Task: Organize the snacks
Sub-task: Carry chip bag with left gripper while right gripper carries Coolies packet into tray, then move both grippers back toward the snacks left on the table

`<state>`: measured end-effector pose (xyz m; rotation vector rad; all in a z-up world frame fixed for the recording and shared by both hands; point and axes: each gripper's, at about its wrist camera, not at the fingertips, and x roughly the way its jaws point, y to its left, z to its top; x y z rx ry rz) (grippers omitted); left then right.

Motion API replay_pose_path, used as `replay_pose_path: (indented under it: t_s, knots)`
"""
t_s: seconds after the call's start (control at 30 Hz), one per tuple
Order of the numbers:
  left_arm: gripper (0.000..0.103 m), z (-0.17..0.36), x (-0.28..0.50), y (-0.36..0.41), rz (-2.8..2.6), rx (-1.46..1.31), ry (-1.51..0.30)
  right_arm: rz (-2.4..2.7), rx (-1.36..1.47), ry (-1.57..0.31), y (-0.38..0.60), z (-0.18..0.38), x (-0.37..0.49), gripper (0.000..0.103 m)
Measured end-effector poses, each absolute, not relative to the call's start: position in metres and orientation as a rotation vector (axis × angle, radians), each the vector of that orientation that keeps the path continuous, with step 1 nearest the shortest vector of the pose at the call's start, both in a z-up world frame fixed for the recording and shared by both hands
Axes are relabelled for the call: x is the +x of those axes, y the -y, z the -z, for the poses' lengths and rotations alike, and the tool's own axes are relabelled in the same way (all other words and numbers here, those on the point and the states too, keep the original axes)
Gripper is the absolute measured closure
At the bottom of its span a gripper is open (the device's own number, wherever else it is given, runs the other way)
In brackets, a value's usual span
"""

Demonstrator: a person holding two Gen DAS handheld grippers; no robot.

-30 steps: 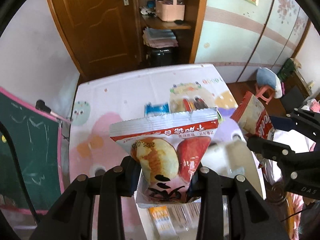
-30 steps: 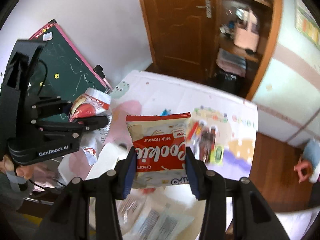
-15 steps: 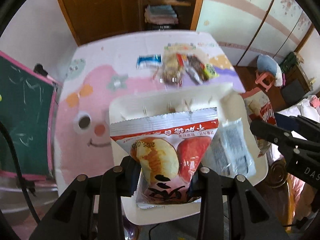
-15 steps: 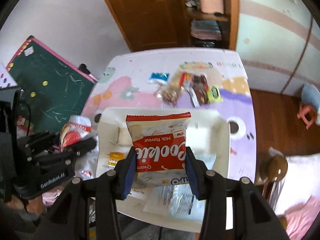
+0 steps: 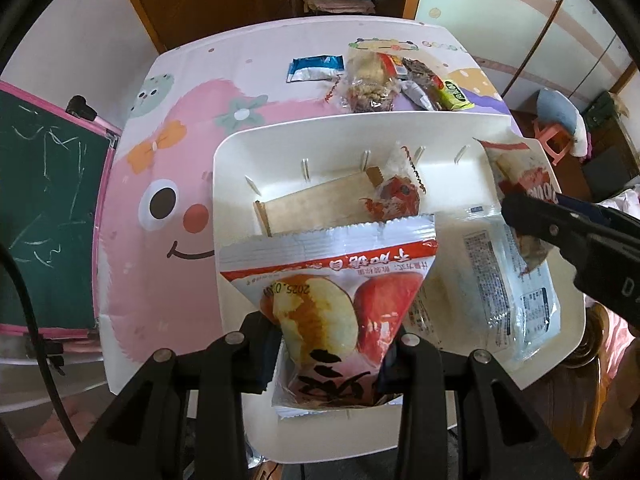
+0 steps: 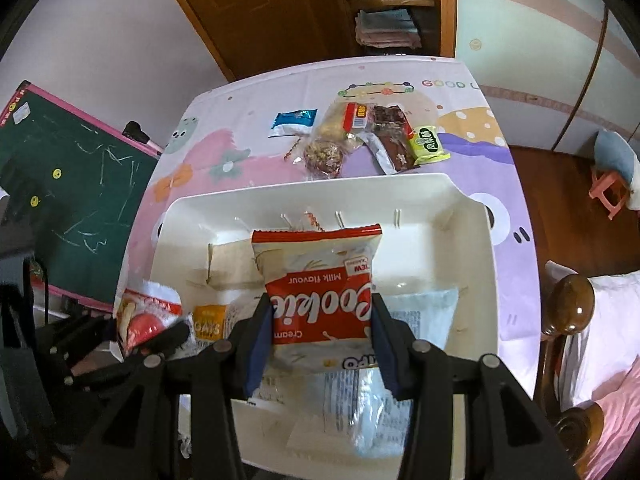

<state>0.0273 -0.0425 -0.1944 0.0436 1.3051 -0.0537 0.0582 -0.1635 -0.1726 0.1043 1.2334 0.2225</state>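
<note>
My left gripper (image 5: 326, 354) is shut on a silver-and-red apple snack packet (image 5: 328, 292), held over the near left part of the white tray (image 5: 224, 168). In the right wrist view my right gripper (image 6: 320, 332) is shut on a red-and-white cookie packet (image 6: 320, 280), also above the white tray (image 6: 472, 216). Inside the tray lie a wooden divider (image 5: 316, 204), a red snack in clear wrap (image 5: 396, 196) and clear packets with printed labels (image 5: 504, 280). The right gripper with its cookie packet (image 5: 524, 180) shows at the right edge of the left wrist view.
Beyond the tray on the cartoon tablecloth (image 6: 460, 128) lies a cluster of loose snacks: a blue packet (image 6: 294, 120), a clear bag of nut clusters (image 6: 326, 148), a brown bar (image 6: 394, 136) and a green packet (image 6: 428, 144). A green chalkboard (image 6: 68, 184) stands left; a wooden bedpost (image 6: 572, 304) right.
Both grippers have sunk toward the tray and tipped more steeply down, each keeping its packet. The tray now fills the middle of both views and the loose snacks sit farther up the picture.
</note>
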Motion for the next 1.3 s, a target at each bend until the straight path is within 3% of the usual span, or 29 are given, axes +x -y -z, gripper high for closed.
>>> replay_pose_path:
  t_s: [0.2, 0.23, 0.33, 0.37, 0.4, 0.53, 1.3]
  knots:
    - [0.064, 0.203, 0.029, 0.044, 0.036, 0.047, -1.315, -0.208, 0.116, -1.261, 0.16, 0.183, 0.068, 0.056]
    - [0.059, 0.204, 0.029, 0.044, 0.035, 0.047, -1.317, -0.204, 0.12, -1.266, 0.16, 0.185, 0.069, 0.056]
    - [0.023, 0.204, 0.027, 0.042, 0.018, 0.045, -1.316, -0.199, 0.135, -1.271, 0.161, 0.188, 0.068, 0.049]
    - [0.015, 0.203, 0.026, 0.041, 0.008, 0.046, -1.308, -0.202, 0.14, -1.266, 0.162, 0.188, 0.067, 0.042]
    - [0.014, 0.202, 0.025, 0.04, 0.001, 0.047, -1.301, -0.209, 0.146, -1.259, 0.162, 0.187, 0.066, 0.038]
    - [0.013, 0.201, 0.023, 0.037, -0.017, 0.05, -1.299, -0.214, 0.142, -1.23, 0.161, 0.182, 0.062, 0.029]
    - [0.013, 0.163, 0.015, 0.028, -0.026, -0.016, -1.213, -0.252, 0.112, -1.193, 0.156, 0.146, 0.041, 0.028]
